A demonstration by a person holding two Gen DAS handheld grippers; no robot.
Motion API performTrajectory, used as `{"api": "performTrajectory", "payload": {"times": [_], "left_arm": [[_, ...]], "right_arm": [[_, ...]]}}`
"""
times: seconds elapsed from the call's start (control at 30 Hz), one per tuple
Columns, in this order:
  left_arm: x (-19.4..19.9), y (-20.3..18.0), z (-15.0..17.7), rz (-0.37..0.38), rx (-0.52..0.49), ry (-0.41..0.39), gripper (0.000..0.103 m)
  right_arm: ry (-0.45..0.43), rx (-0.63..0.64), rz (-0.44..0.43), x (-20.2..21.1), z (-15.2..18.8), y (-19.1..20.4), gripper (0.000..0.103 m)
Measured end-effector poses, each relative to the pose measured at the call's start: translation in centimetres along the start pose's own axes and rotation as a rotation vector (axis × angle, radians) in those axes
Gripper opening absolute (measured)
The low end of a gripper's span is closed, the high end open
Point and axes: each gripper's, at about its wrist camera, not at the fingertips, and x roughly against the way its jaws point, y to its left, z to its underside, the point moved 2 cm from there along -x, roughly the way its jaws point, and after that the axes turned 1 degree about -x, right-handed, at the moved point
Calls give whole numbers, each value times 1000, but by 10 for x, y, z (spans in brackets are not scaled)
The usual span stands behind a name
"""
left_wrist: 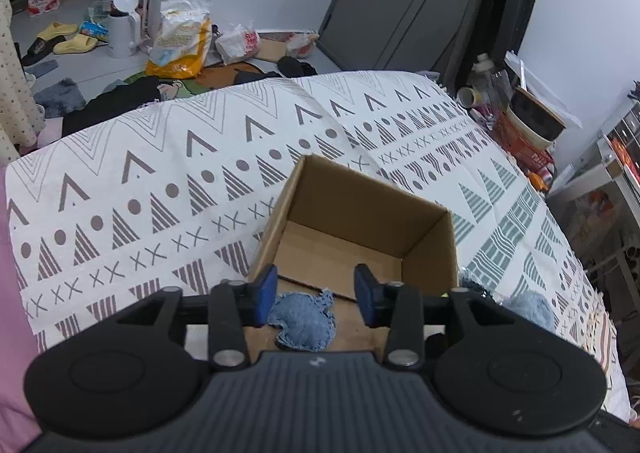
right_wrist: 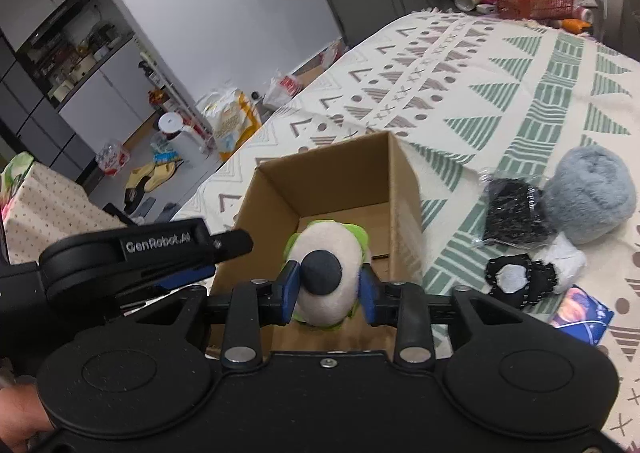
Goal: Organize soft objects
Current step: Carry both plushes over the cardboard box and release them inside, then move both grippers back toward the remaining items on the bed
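An open cardboard box (left_wrist: 360, 209) stands on the patterned bedspread (left_wrist: 160, 181); it also shows in the right wrist view (right_wrist: 320, 189). My left gripper (left_wrist: 316, 295) is open over the box's near edge, above a blue denim soft piece (left_wrist: 304, 323) lying inside the box. My right gripper (right_wrist: 330, 291) is shut on a white, green and dark-blue plush toy (right_wrist: 326, 273) and holds it over the box opening. The left gripper (right_wrist: 160, 257) shows at the left of the right wrist view.
On the bedspread (right_wrist: 520, 93) right of the box lie a grey fluffy ball (right_wrist: 592, 193), a black item in clear wrap (right_wrist: 514, 213), a black-and-white soft item (right_wrist: 524, 279) and a blue packet (right_wrist: 582, 313). A red basket (right_wrist: 536, 1) and clutter stand beyond the bed.
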Motion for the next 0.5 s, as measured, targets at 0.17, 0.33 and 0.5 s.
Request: {"api": "performTrajectory", "payload": {"times": [0.17, 0.33, 0.5], "left_arm": [[1, 2, -2, -1, 31, -5, 58], [3, -4, 0, -27, 19, -25, 78], [9, -9, 1, -42, 16, -42, 84]], "right_arm": [[-11, 14, 2, 8, 2, -3, 60], [-32, 7, 37, 26, 3, -18, 69], [-63, 1, 89, 47, 6, -37, 78]]}}
